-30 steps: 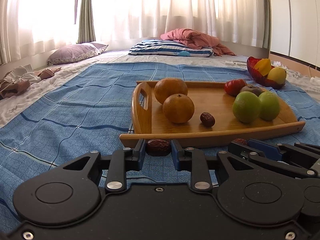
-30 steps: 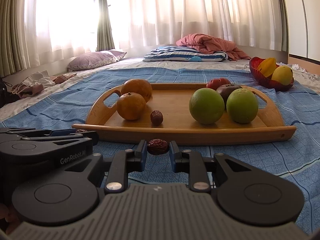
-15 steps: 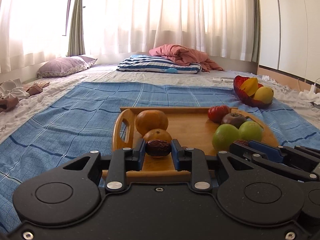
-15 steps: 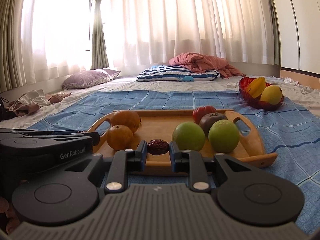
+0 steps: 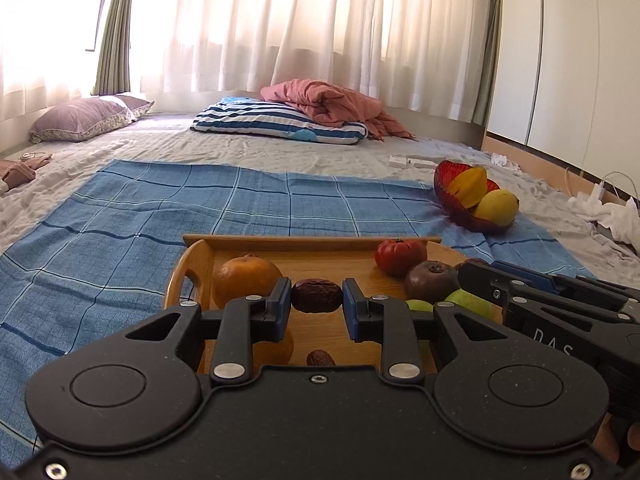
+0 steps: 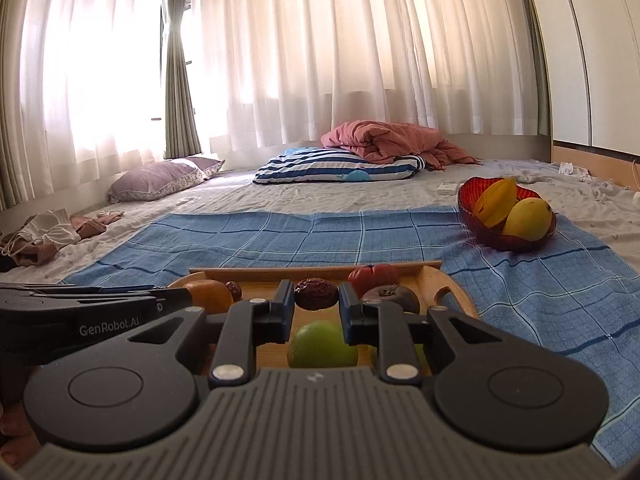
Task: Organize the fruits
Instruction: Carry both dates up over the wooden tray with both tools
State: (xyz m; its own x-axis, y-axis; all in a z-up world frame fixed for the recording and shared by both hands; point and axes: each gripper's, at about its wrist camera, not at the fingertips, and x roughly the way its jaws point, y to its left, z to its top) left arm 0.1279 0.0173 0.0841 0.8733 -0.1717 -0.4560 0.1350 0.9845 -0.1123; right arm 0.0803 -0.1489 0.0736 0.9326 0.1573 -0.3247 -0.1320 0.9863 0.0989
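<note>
Your left gripper (image 5: 316, 299) and right gripper (image 6: 316, 298) each pinch a dried date (image 5: 316, 295) lengthwise across the pads (both clamped tight), poised over the wooden tray (image 5: 320, 243), whose floor lies below and ahead.

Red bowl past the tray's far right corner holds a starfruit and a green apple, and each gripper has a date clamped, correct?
Not quite. In the right wrist view the red bowl holds the starfruit and a yellow mango, not a green apple. The rest stands: the left gripper and the right gripper each clamp a date.
</note>
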